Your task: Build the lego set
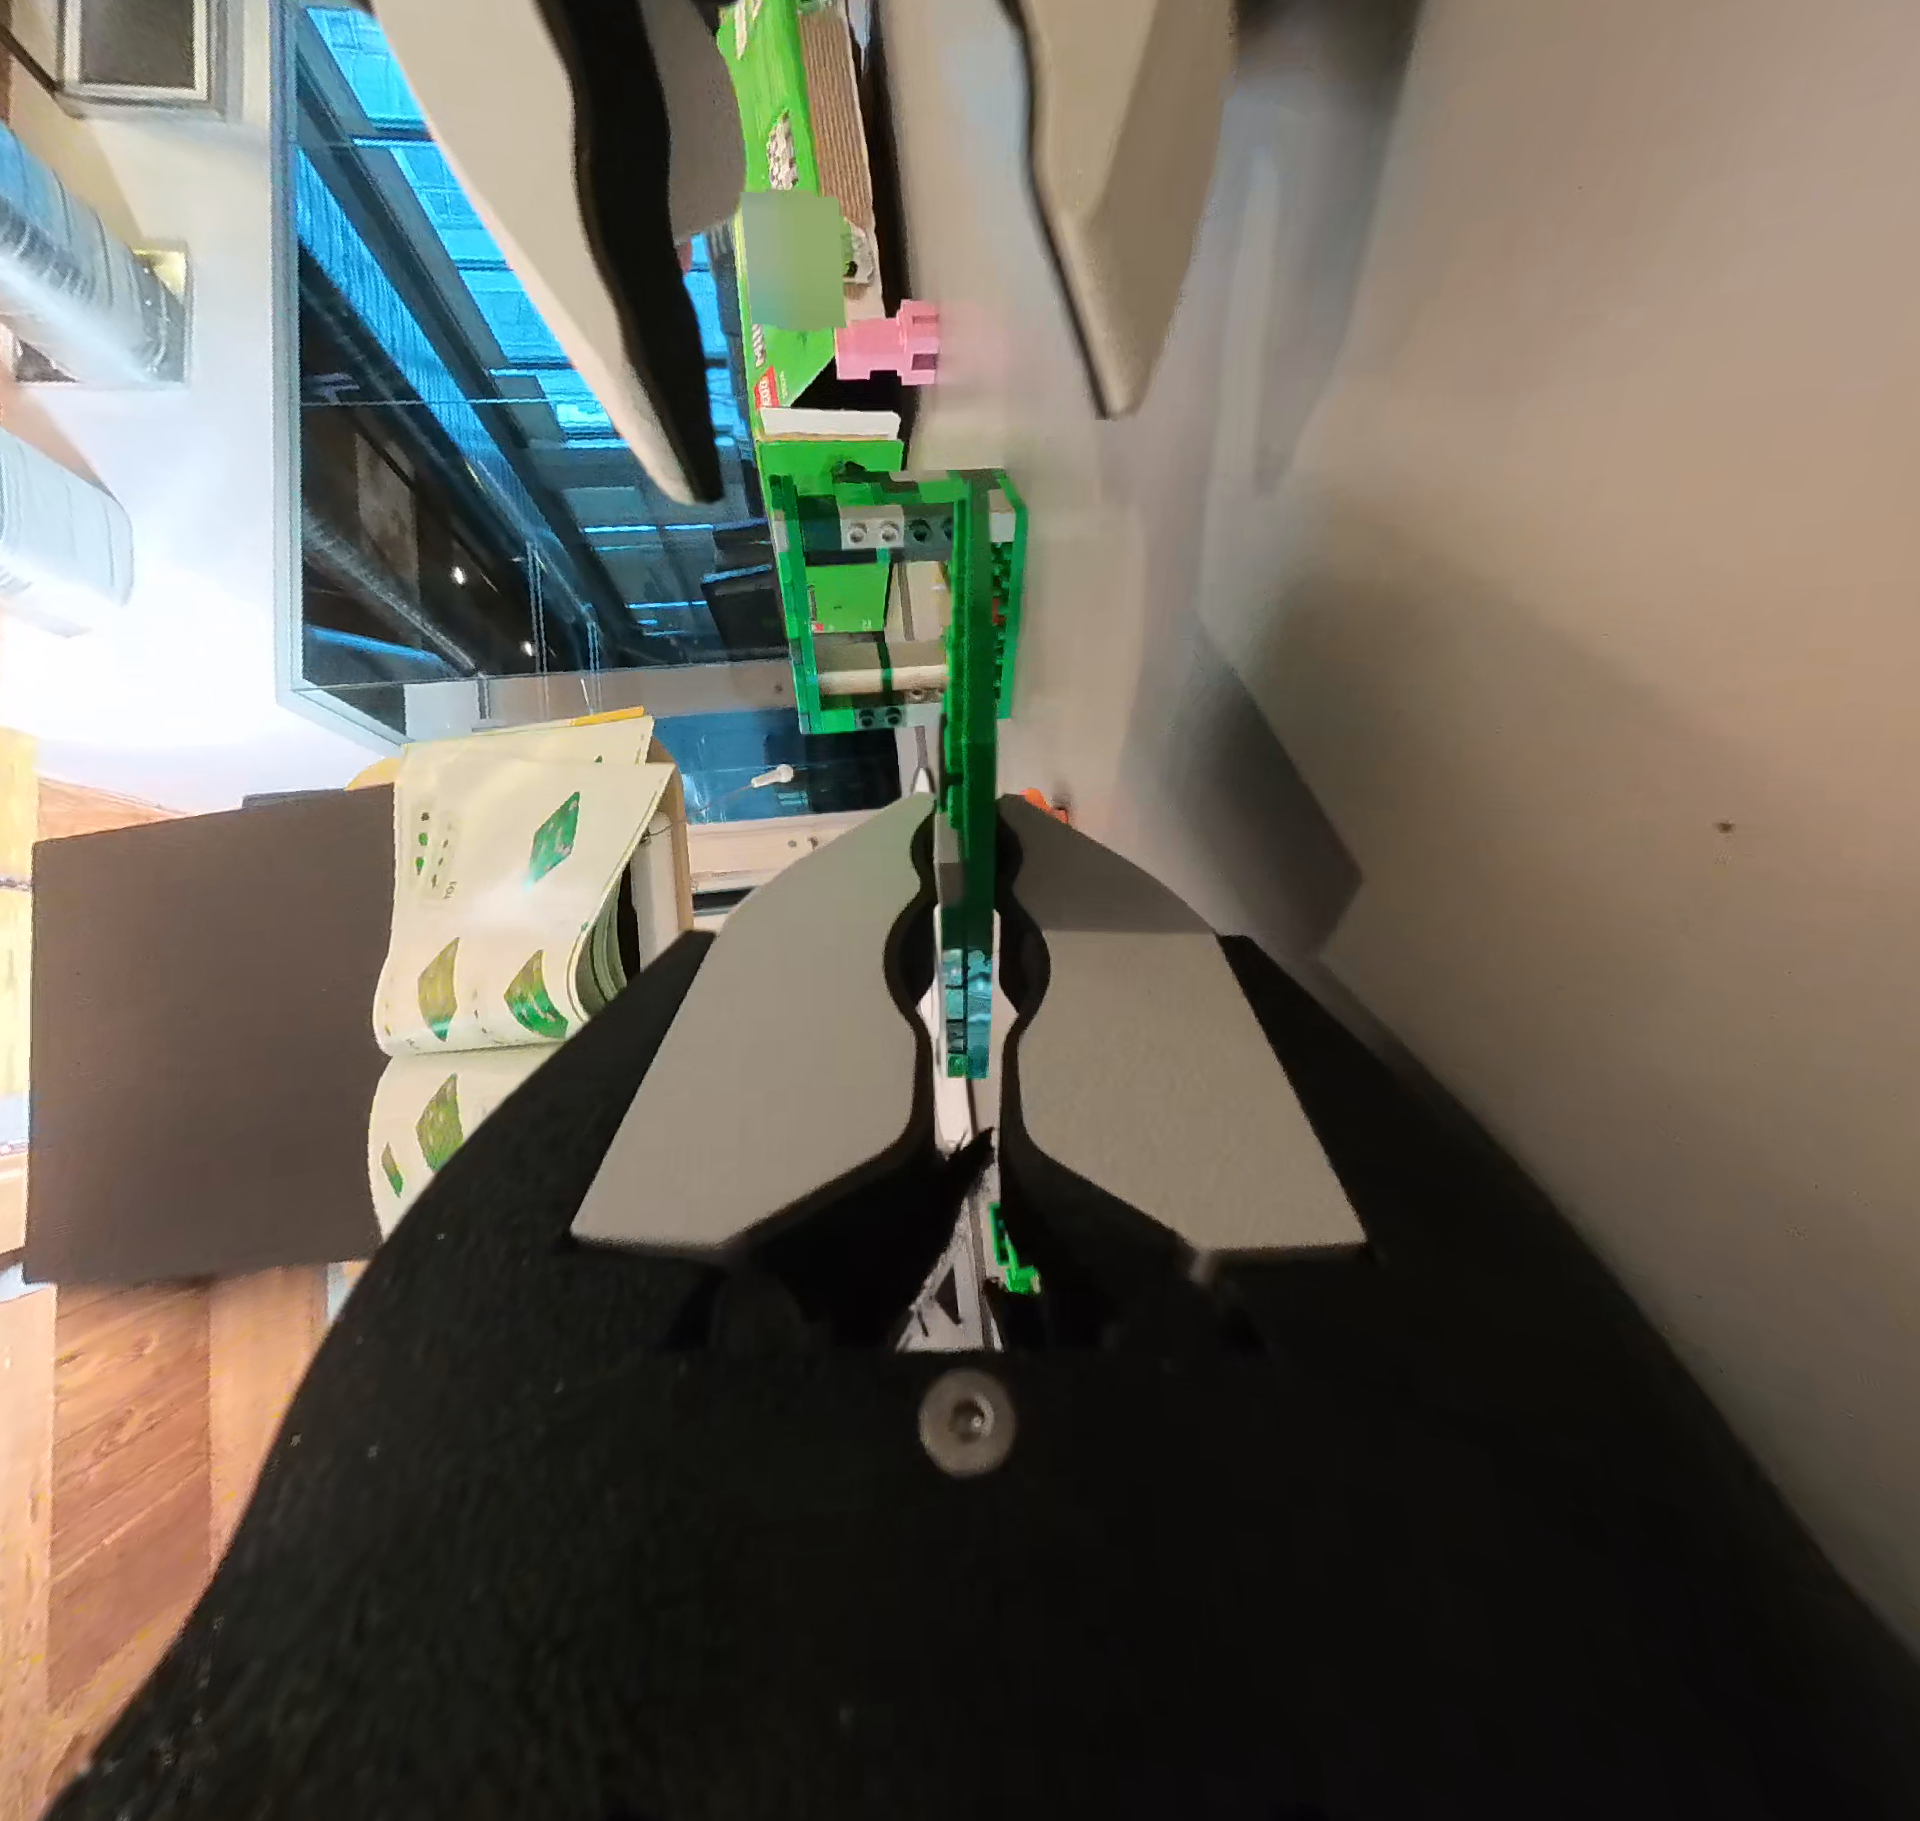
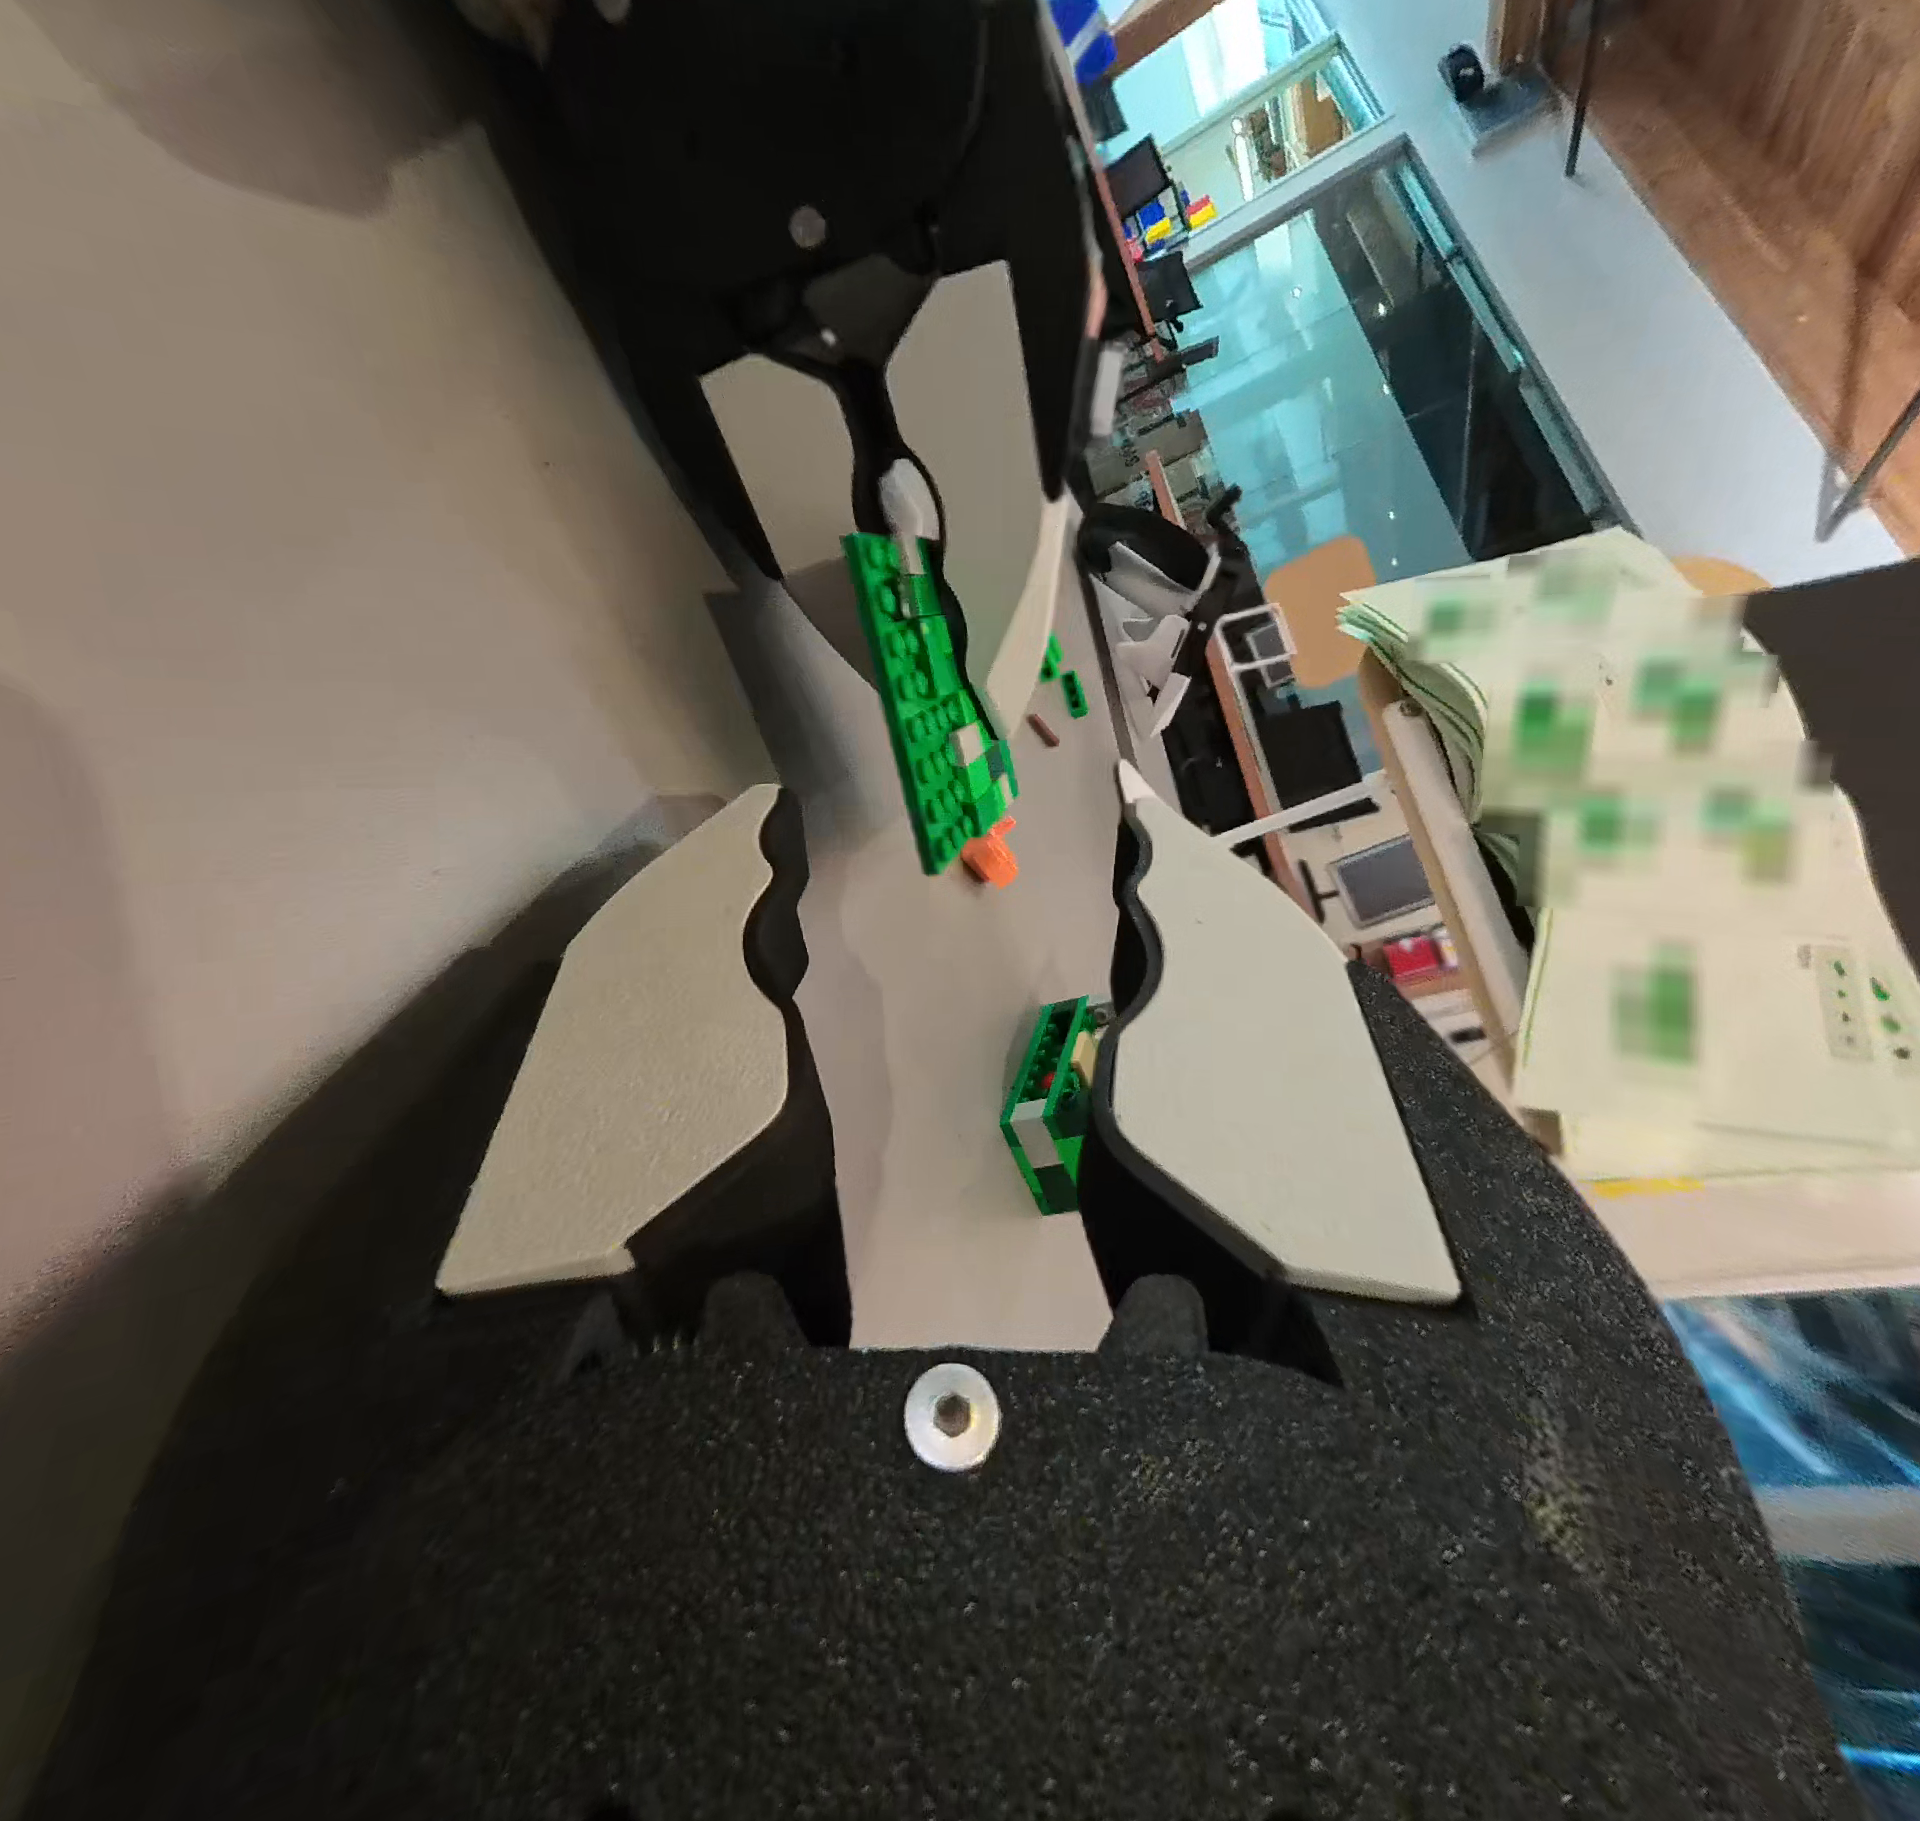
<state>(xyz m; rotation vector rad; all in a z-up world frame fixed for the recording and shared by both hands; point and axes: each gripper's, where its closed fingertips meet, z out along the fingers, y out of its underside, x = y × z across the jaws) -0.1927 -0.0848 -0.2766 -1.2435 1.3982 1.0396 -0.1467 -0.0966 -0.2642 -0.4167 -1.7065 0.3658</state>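
Observation:
My left gripper is shut on a long green Lego plate, seen edge-on and held above the white table. The right wrist view shows the plate's studded face, with small grey and dark bricks on it and an orange piece at its near end. A partly built green Lego block stands on the table beyond the plate. My right gripper is open and empty. The block sits between its fingers, close to the right finger. The right gripper also shows in the left wrist view.
A pink Lego pig and the green set box lie at the back of the table. An open instruction booklet rests on a cardboard box. Small green pieces and a brown piece lie loose. One gripper's finger ends stand about 6 cm off the other's.

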